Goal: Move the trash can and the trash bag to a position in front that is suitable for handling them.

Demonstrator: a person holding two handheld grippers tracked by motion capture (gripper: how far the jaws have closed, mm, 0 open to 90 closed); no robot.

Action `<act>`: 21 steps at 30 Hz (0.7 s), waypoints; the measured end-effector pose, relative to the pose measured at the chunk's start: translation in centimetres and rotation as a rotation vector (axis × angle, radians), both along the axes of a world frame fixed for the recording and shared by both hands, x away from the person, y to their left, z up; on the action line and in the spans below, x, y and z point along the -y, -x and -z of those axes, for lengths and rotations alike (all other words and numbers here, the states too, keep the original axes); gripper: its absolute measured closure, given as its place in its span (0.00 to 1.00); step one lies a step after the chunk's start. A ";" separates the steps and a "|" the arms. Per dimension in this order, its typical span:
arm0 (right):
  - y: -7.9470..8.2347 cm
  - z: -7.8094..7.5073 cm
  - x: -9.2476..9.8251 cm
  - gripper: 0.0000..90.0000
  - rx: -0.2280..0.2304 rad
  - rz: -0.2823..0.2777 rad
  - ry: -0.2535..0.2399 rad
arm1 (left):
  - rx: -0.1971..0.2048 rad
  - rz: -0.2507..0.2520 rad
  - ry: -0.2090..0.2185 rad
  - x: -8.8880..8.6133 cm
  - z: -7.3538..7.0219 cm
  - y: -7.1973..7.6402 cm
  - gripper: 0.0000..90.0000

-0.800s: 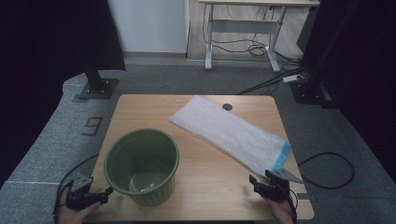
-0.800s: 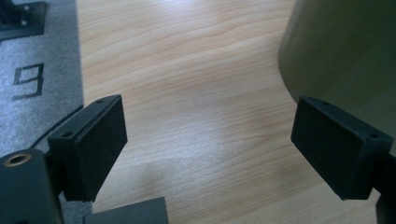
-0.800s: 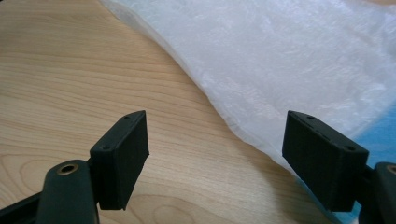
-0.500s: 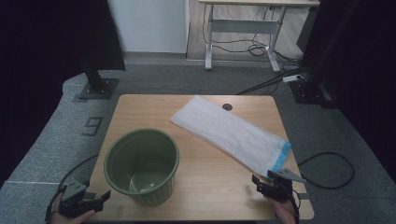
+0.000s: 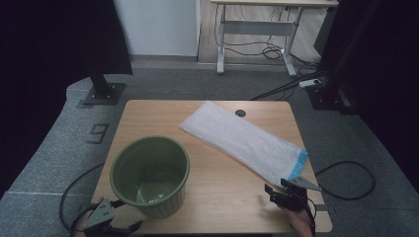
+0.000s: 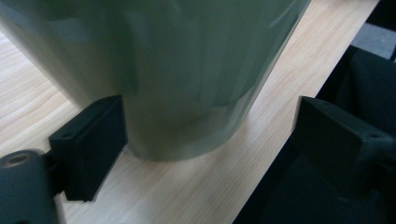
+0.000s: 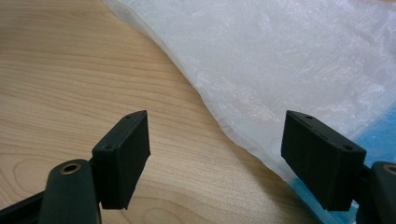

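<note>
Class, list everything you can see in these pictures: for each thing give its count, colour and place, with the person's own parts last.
Table: one, light wood, centre.
Bucket: one, green, upright on the table's near left.
Plastic bag: one, white with a blue end, flat across the table's right half.
Desk: one, metal-legged, behind.
Cables: several, black, on the grey floor.
Left gripper: one, black, open, at the bucket's base.
Right gripper: one, black, open, by the bag's blue end.

Both hand-held grippers matte black w/ flat rectangular block jaws. Left hand-held gripper (image 5: 114, 223) near the worktop (image 5: 222, 192) front-left corner: grey three-cornered plate on top, black cable looping off over the carpet. Right hand-held gripper (image 5: 285, 193) near front-right corner: grey plate too, black cable. Small recessed screw holes in jaw blocks, brass-coloured inserts at the pivots.
</note>
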State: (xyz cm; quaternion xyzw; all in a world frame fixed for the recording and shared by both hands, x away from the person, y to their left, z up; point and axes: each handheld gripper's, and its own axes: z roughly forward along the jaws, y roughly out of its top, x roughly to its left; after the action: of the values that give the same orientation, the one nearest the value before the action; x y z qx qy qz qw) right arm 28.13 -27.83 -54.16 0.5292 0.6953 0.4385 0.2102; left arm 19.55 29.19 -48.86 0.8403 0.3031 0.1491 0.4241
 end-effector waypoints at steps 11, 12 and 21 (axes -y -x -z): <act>1.3 -0.3 -0.5 0.26 0.017 -0.021 -0.001 | 0.004 0.078 -0.033 3.8 0.2 -3.9 0.13; 1.5 -0.3 -0.5 0.26 0.021 -0.026 0.003 | 0.004 0.085 -0.034 4.2 0.3 -4.3 0.13; 1.8 -0.1 -0.9 0.25 0.019 -0.052 0.015 | 0.050 0.063 -0.099 8.5 0.9 -6.4 0.15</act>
State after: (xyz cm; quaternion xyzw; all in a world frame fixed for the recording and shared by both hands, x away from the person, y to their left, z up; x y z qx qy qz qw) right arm 26.31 -26.89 -54.05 0.5052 0.7100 0.4437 0.2094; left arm 25.94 20.69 -49.77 0.8655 0.2580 0.1713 0.3937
